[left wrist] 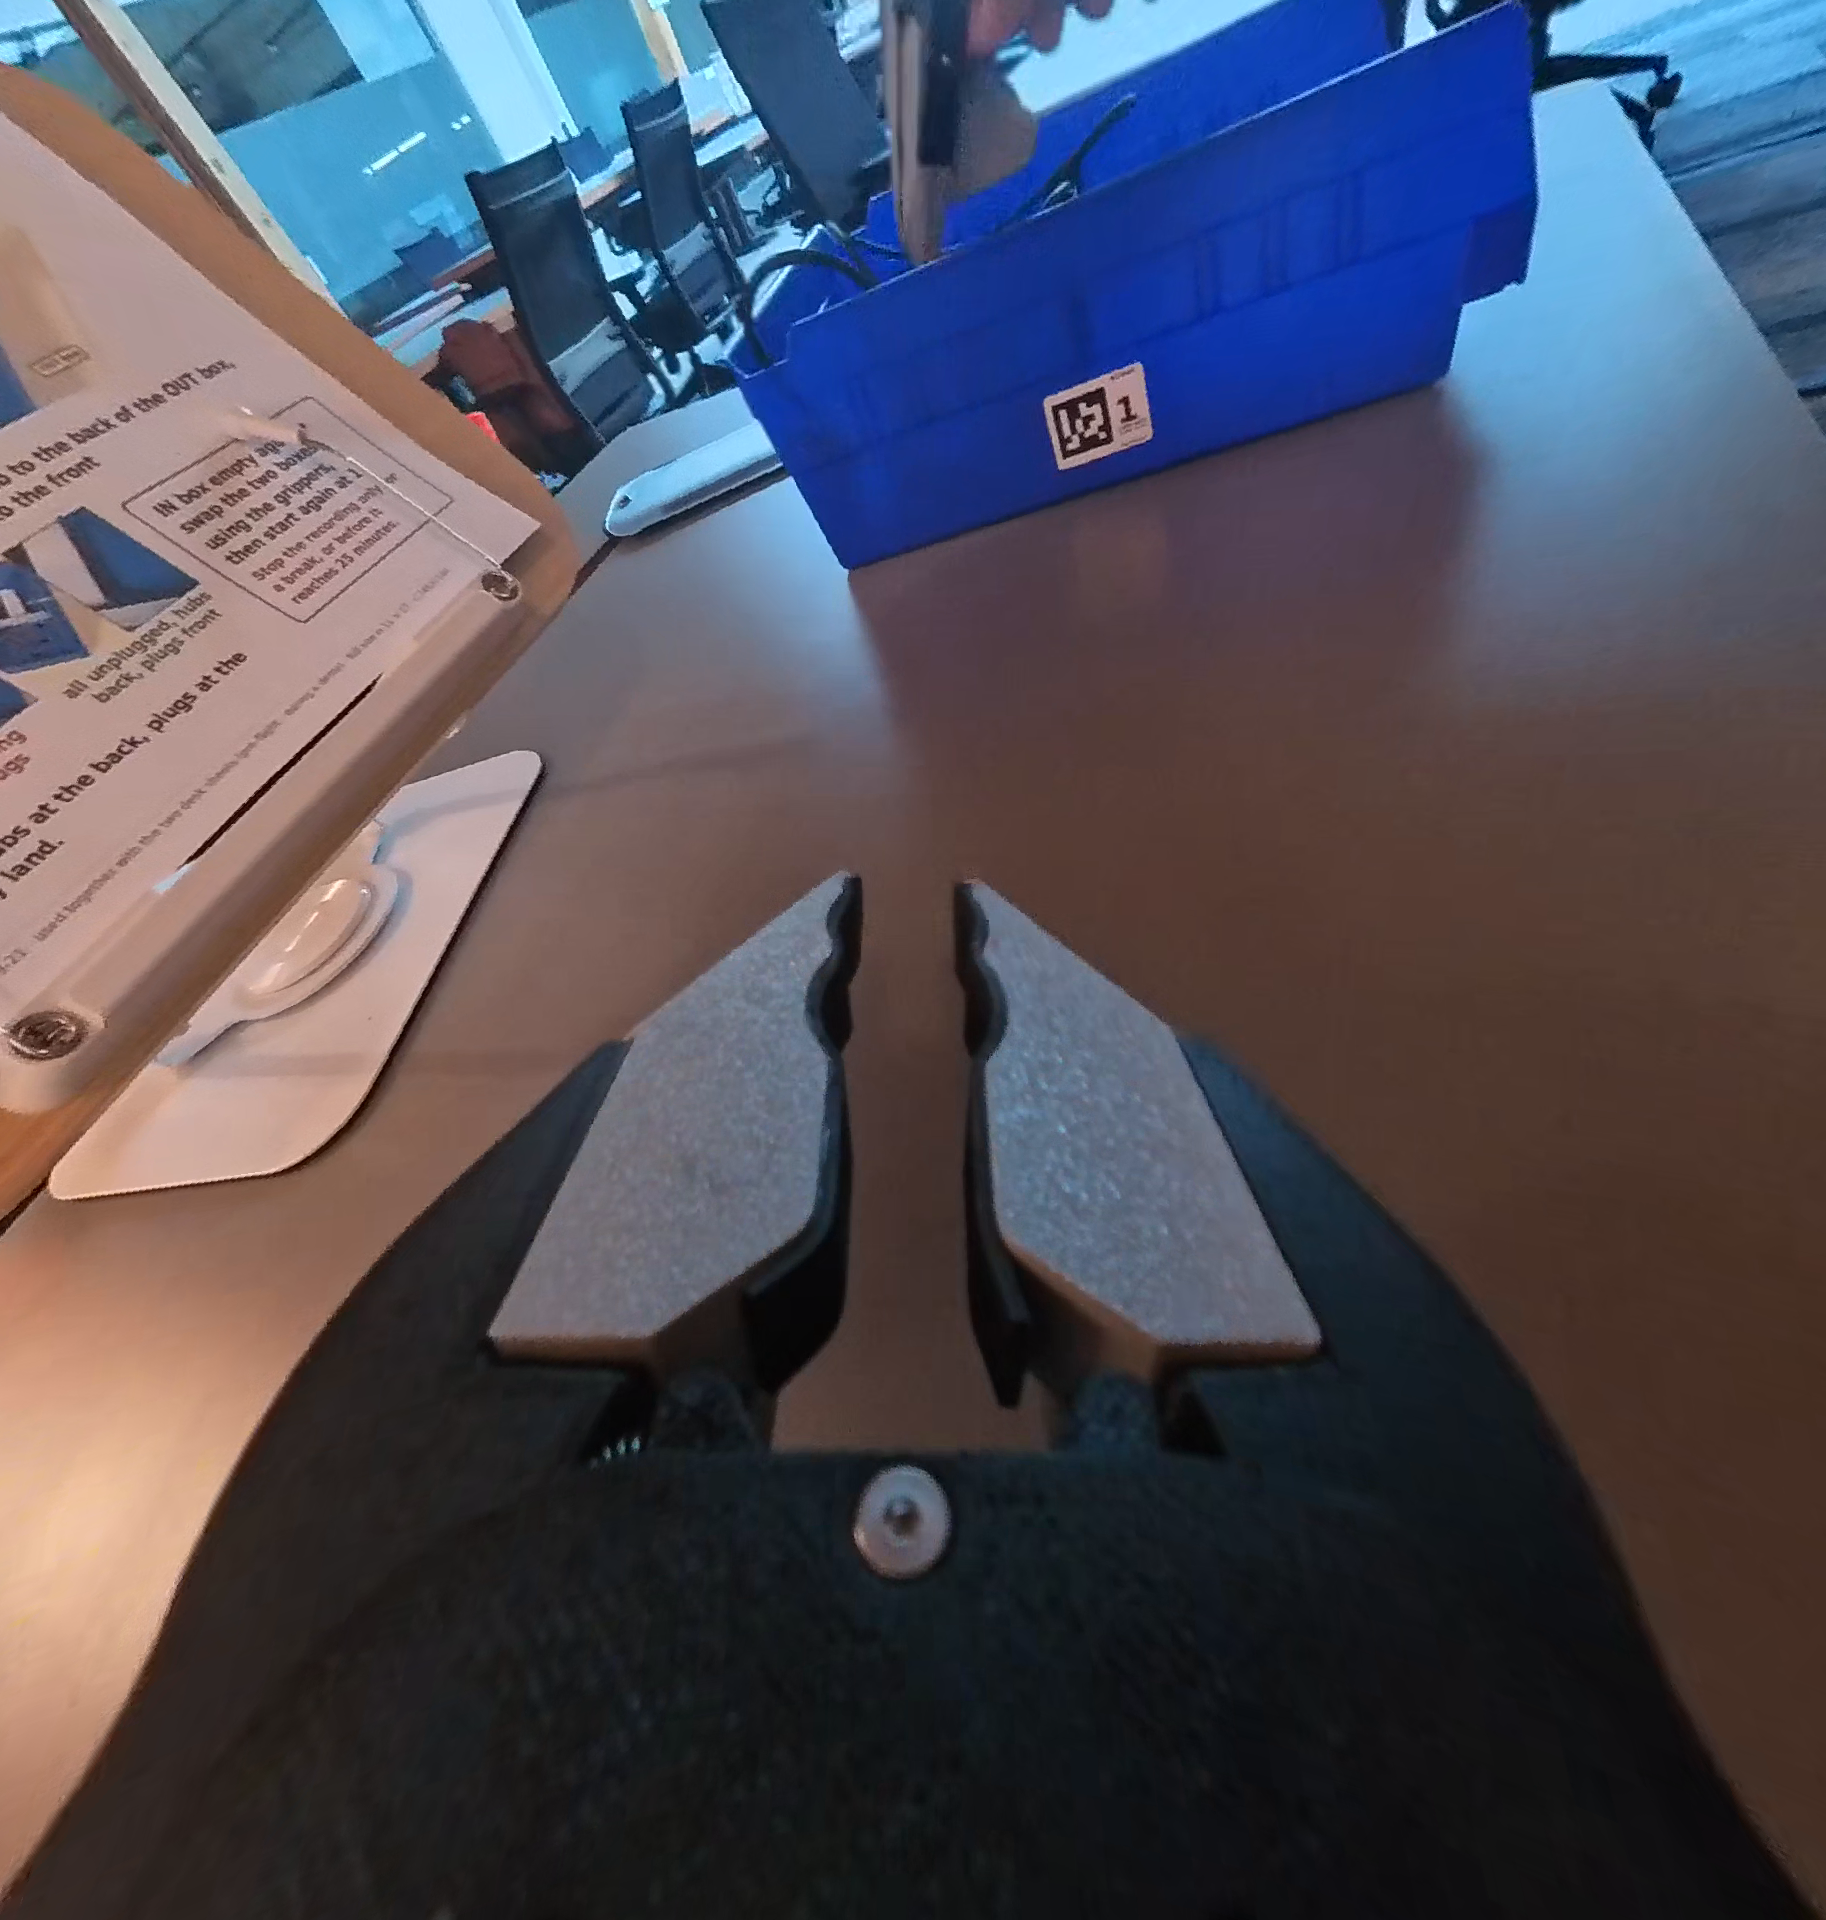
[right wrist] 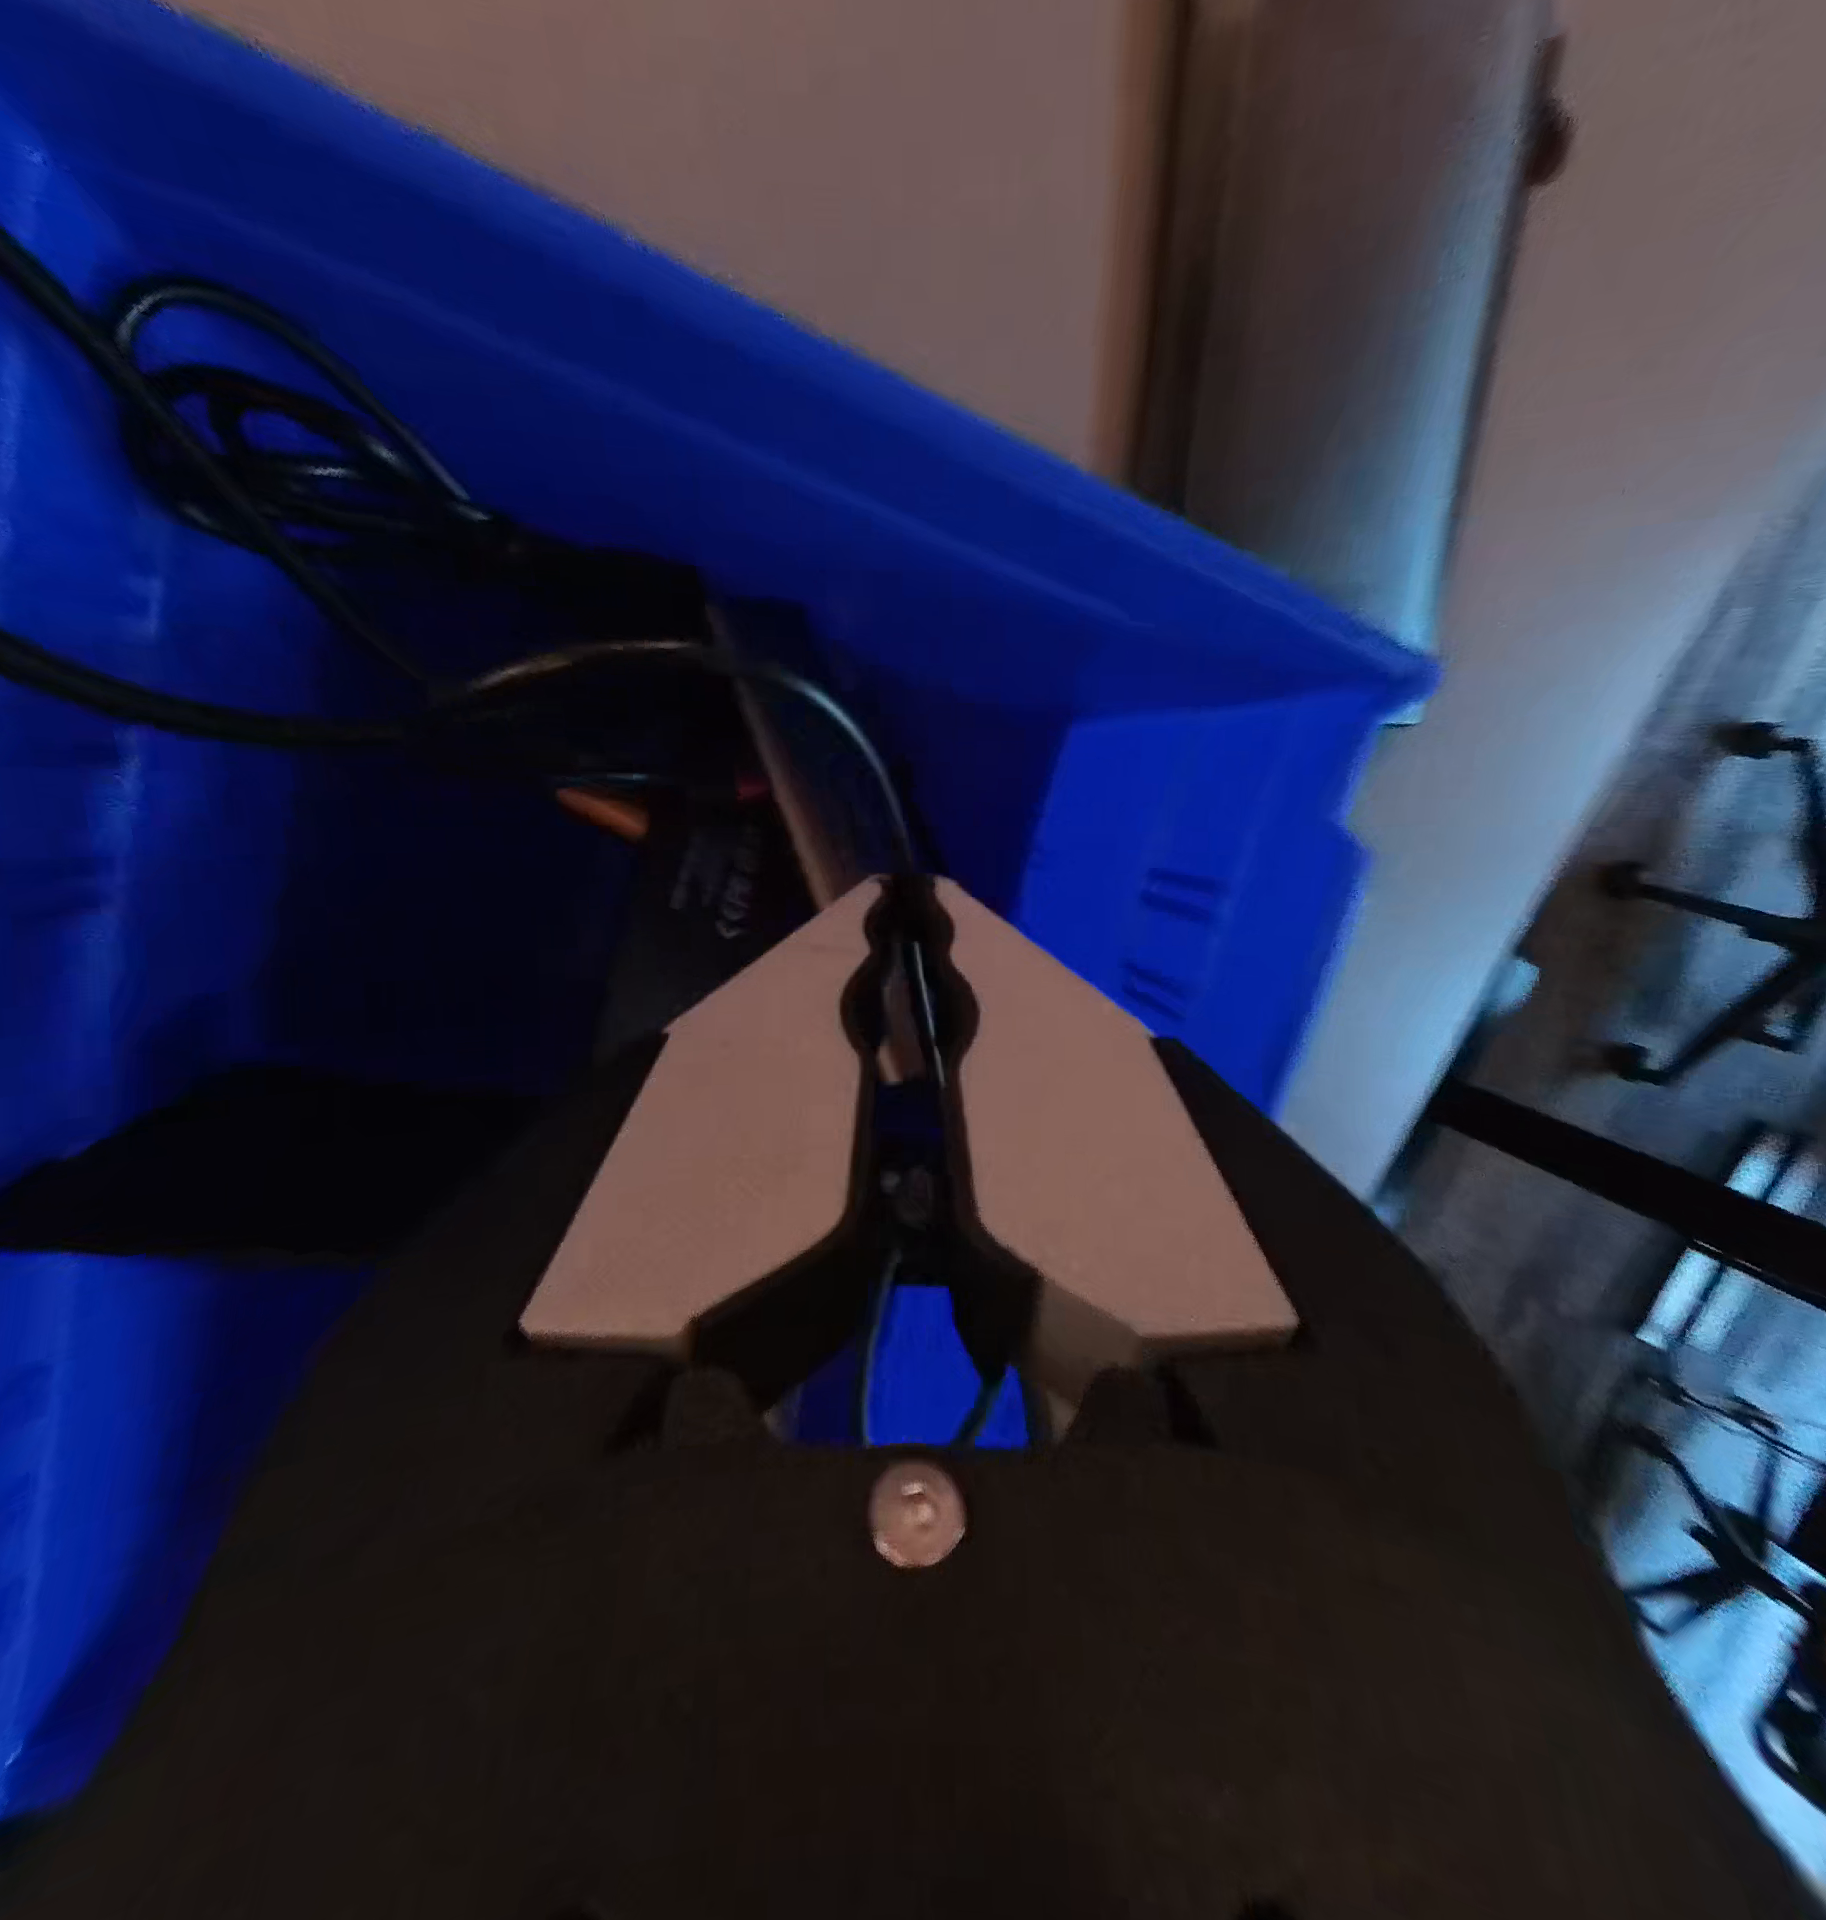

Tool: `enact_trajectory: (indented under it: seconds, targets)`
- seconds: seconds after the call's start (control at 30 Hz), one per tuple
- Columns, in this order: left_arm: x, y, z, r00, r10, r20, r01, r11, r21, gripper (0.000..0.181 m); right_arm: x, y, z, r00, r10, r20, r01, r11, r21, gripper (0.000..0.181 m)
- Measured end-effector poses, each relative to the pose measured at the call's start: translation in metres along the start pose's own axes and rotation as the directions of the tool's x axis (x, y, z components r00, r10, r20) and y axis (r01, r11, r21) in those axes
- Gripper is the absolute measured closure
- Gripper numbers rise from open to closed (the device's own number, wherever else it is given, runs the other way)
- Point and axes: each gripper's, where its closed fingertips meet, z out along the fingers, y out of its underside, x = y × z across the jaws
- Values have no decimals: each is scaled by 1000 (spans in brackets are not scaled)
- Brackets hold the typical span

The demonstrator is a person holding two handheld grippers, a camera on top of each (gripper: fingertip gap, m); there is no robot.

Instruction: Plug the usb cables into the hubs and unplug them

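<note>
USB cable [right wrist: 914,997], thin and black, pinched between the tips of the right gripper [right wrist: 909,894], running back through the gap between the fingers and forward in a loop toward a dark hub-like block [right wrist: 680,665] at about 11 o'clock. All of that sitting inside the blue bin [right wrist: 888,499], tangled with more black cables [right wrist: 265,436] off at 10 o'clock. Right gripper tilted hard, pointing down into the bin, pretty blurry. Left gripper [left wrist: 907,904] hanging low and level over the brown table [left wrist: 1304,831], fingers parted with a clear gap, nothing between them. Same blue bin [left wrist: 1200,343] up at 1 o'clock there, well apart from the tips. Instruction sheet on a stand [left wrist: 213,582] at 10 o'clock.
</note>
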Motion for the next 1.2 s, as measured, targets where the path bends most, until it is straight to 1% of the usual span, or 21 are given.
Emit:
enact_trajectory:
  seconds: [0.07, 0.17, 0.2, 0.33, 0.37, 0.47, 0.53, 0.63, 0.7, 0.73, 0.8, 0.87, 0.9, 0.93, 0.97, 1.0, 1.03, 1.1, 1.13, 1.17, 1.2]
  targets:
    - [2, 0, -1, 1000, 8, -6, -8, 1000, 1, 164, 10, -5, -10, 998, -1, -69, 2, 1000, 15, 174]
    - [6, -3, -3, 998, -42, -36, 43, 999, 12, 155, 19, -15, -26, 991, 78, -108, -70, 995, 76, 144]
    - [5, -4, -4, 997, -60, -40, 61, 998, 22, 152, 24, -17, -33, 985, 106, -137, -92, 990, 106, 141]
    - [1, -8, -9, 998, -68, -7, 68, 996, 58, 141, 44, -18, -77, 949, 236, -210, -169, 942, 291, 123]
    - [1, -6, -10, 999, -54, 8, 53, 997, 49, 134, 46, -15, -90, 940, 273, -203, -193, 920, 340, 122]
    - [7, 1, -9, 998, -5, 70, 7, 1000, -24, 118, 31, 2, -123, 941, 327, -88, -255, 855, 451, 100]
    - [17, -4, -10, 994, -49, 95, 52, 998, -33, 111, 13, 20, -136, 944, 328, -26, -274, 829, 487, 100]
    - [38, -13, -25, 970, -184, 159, 190, 982, -24, 102, -22, 52, -148, 966, 258, -11, -211, 813, 543, 97]
    - [51, -14, -46, 952, -199, 232, 218, 974, -57, 103, -55, 73, -149, 983, 181, 2, -149, 804, 576, 85]
    - [51, -14, -61, 935, -188, 300, 220, 972, -79, 104, -73, 82, -148, 988, 150, 17, -131, 796, 591, 83]
    - [44, -20, -101, 879, -165, 448, 230, 968, -96, 105, -108, 95, -143, 993, 105, 55, -116, 778, 617, 75]
    - [36, -24, -143, 817, -182, 547, 273, 958, -89, 105, -134, 102, -138, 994, 87, 67, -110, 754, 647, 74]
    - [30, -21, -164, 778, -195, 598, 303, 949, -84, 104, -144, 103, -135, 995, 81, 65, -103, 741, 663, 73]
    - [24, -13, -184, 736, -206, 645, 339, 937, -87, 100, -151, 103, -130, 995, 80, 54, -95, 735, 671, 73]
    - [18, -2, -202, 696, -215, 685, 378, 921, -94, 91, -156, 104, -122, 996, 86, 38, -90, 738, 669, 72]
    - [12, 11, -218, 654, -218, 725, 416, 903, -104, 82, -158, 103, -113, 995, 98, 27, -91, 748, 657, 68]
    - [7, 26, -232, 613, -213, 761, 450, 886, -115, 77, -159, 103, -101, 993, 112, 26, -103, 765, 636, 63]
    - [-3, 51, -245, 568, -209, 796, 496, 859, -128, 75, -166, 103, -76, 990, 123, 65, -138, 818, 559, 64]
    - [-8, 61, -245, 554, -221, 803, 519, 846, -125, 76, -169, 102, -65, 988, 126, 86, -152, 840, 521, 67]
    - [-12, 70, -239, 552, -246, 797, 542, 832, -118, 80, -167, 100, -57, 988, 143, 64, -156, 853, 498, 59]
    - [-14, 78, -230, 567, -270, 778, 563, 817, -127, 95, -160, 100, -53, 988, 153, -5, -133, 870, 475, 81]
